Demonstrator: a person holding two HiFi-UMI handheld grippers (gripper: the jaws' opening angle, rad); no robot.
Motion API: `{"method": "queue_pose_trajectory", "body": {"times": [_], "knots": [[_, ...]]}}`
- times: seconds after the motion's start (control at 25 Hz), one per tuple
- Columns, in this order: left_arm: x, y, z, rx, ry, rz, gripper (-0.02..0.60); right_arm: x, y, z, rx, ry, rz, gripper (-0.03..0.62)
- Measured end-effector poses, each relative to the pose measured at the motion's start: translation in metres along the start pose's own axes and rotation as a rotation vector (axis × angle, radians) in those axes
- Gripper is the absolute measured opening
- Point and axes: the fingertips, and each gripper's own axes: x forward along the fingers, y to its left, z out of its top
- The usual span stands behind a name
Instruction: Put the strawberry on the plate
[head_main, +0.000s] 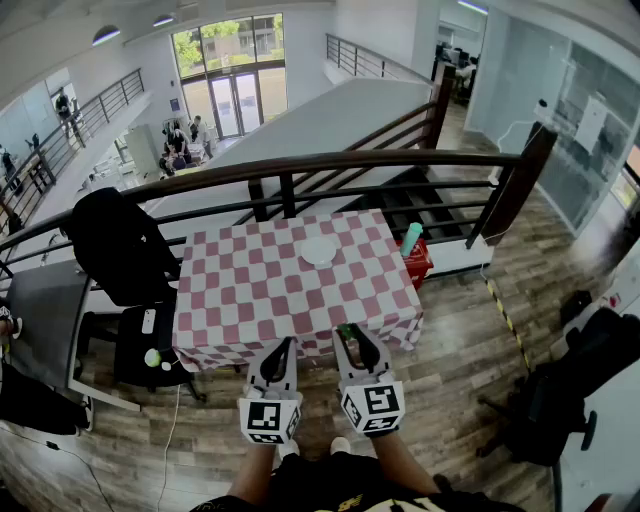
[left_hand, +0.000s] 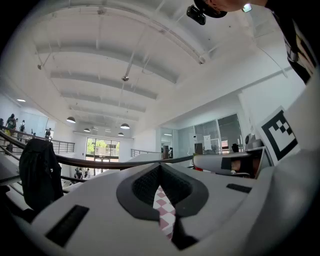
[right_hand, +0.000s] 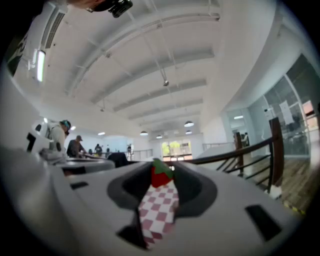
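Observation:
A red strawberry (head_main: 346, 331) with a green top sits between the tips of my right gripper (head_main: 349, 336), which is shut on it just above the near edge of the checkered table (head_main: 240, 290). In the right gripper view the strawberry (right_hand: 160, 176) fills the gap at the gripper's (right_hand: 161, 171) tips. The white plate (head_main: 318, 250) lies on the far half of the table, ahead of both grippers. My left gripper (head_main: 286, 345) hovers beside the right one, shut with nothing held. In the left gripper view, its (left_hand: 160, 171) tips meet over a sliver of tablecloth.
A dark railing (head_main: 300, 165) runs behind the table above a stairwell. A black chair with a jacket (head_main: 115, 245) stands at the left, a grey desk (head_main: 40, 320) beyond it. A red box (head_main: 418, 262) with a green bottle (head_main: 411, 237) sits at the table's right. A black bag (head_main: 575, 390) lies on the floor.

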Motion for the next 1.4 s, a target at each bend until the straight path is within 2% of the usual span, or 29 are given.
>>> {"method": "queue_pose_trajectory", "body": {"times": [0.16, 0.4, 0.76, 1.08, 1.4], "knots": [[0.006, -0.014, -0.014, 0.006, 0.05, -0.02, 0.009, -0.005, -0.013, 0.0, 0.0, 0.0, 0.002, 0.144], [0.009, -0.03, -0.015, 0.01, 0.065, -0.003, 0.009, -0.008, -0.027, -0.002, 0.019, -0.007, 0.027, 0.144], [0.031, -0.045, -0.032, 0.015, 0.095, -0.014, 0.008, -0.003, -0.058, -0.022, 0.077, 0.019, -0.001, 0.144], [0.106, -0.031, -0.051, -0.021, 0.1, -0.089, 0.009, 0.043, -0.101, -0.037, 0.059, 0.061, -0.08, 0.144], [0.218, 0.039, -0.037, -0.044, 0.051, -0.144, 0.009, 0.162, -0.131, -0.02, -0.014, 0.059, -0.134, 0.144]]}}
